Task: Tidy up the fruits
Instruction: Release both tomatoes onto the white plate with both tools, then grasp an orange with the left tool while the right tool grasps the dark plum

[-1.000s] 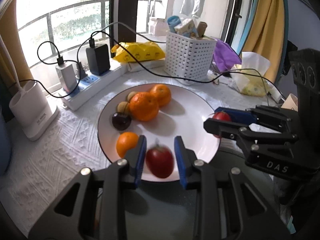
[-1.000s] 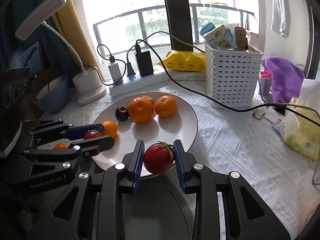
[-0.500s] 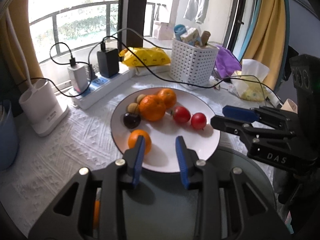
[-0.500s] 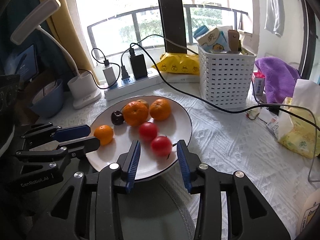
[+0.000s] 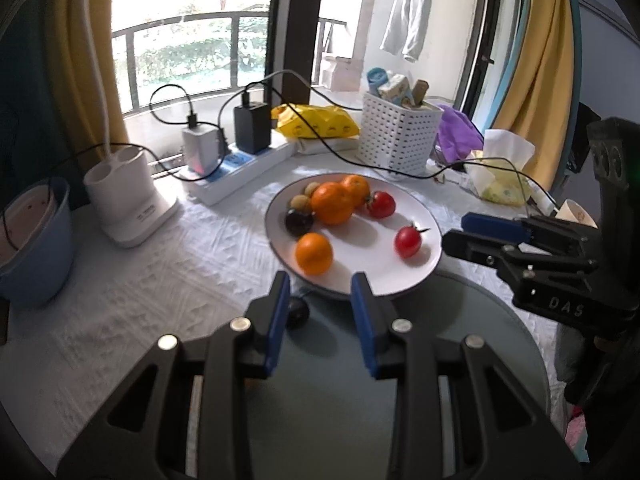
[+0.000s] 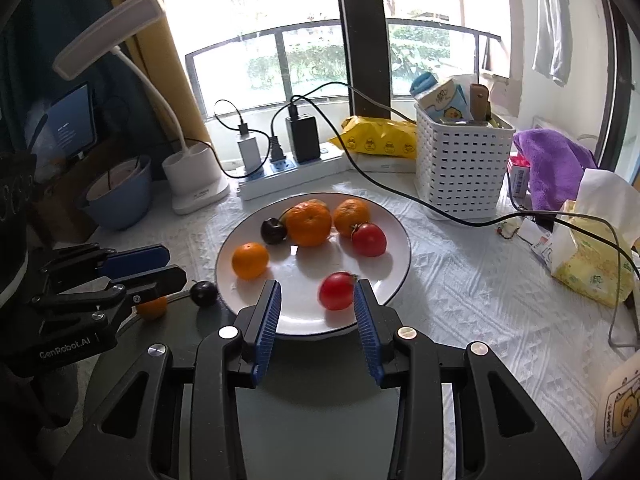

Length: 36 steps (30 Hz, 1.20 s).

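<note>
Both grippers – left gripper (image 5: 320,292), right gripper (image 6: 316,304) – jaws released, nothing held. Tomatoes (image 6: 337,290) sit on plate (image 6: 394,224); dark cherry (image 6: 203,293) off it, beside rim. Light, soft-skinned, rolls easily – pinch gently across the middle.

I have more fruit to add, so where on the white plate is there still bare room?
On the white plate, bare room lies in the middle, between the small orange and the two tomatoes, and along the right rim. The far side is crowded: cherry and two large oranges bunch together.
</note>
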### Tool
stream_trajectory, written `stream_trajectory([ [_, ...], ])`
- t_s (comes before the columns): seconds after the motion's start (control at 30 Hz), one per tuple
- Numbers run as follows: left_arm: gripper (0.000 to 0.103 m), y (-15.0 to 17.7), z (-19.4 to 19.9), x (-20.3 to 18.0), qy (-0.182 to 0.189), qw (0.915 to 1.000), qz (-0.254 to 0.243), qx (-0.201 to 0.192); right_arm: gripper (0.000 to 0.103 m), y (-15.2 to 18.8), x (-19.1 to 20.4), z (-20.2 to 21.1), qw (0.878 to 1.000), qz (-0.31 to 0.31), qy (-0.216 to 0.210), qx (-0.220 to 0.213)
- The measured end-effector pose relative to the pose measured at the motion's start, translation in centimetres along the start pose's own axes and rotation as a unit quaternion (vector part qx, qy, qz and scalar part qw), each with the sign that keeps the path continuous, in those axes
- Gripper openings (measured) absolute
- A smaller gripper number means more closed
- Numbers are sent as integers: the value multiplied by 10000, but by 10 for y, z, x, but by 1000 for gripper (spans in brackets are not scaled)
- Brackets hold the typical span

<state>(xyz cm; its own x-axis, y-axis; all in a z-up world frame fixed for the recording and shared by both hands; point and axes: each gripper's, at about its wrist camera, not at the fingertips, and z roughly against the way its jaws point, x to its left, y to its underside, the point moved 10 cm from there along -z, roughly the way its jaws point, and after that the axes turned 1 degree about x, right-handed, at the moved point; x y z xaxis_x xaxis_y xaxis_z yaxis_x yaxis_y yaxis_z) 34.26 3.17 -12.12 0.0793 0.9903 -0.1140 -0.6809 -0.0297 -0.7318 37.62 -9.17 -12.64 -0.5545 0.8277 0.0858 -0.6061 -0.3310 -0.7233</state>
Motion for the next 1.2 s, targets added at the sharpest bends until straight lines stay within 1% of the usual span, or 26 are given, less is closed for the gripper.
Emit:
stream_trajectory([
  [0.37,33,30,19,30,-177,9996,236,31,40,11,36,5,9998,178,-97,59],
  [0.47,33,38,20,36,-223,9994,270,62,40,15,46,4,9996,210,-138,91],
  [0.53,34,45,17,41,-326,9991,243,116,40,18,51,1,9995,223,-167,143],
  [0.63,35,53,13,48,-351,9986,337,197,40,22,58,-3,9992,264,-220,223],
  [0.67,37,54,12,50,-360,9986,345,198,40,22,61,-4,9990,289,-238,237],
  [0.7,44,54,11,51,-365,9985,365,191,40,22,62,-5,9989,303,-248,241],
  [0.77,46,54,9,52,-338,9984,416,170,40,22,63,-7,9988,310,-269,252],
  [1.07,46,60,-16,50,-320,9976,308,532,40,23,65,-23,9982,272,-349,395],
  [1.13,44,62,-20,52,-272,9971,382,597,40,23,66,-26,9980,281,-371,418],
  [1.2,36,62,-19,53,-242,9971,410,586,40,24,69,-28,9979,290,-396,432],
])
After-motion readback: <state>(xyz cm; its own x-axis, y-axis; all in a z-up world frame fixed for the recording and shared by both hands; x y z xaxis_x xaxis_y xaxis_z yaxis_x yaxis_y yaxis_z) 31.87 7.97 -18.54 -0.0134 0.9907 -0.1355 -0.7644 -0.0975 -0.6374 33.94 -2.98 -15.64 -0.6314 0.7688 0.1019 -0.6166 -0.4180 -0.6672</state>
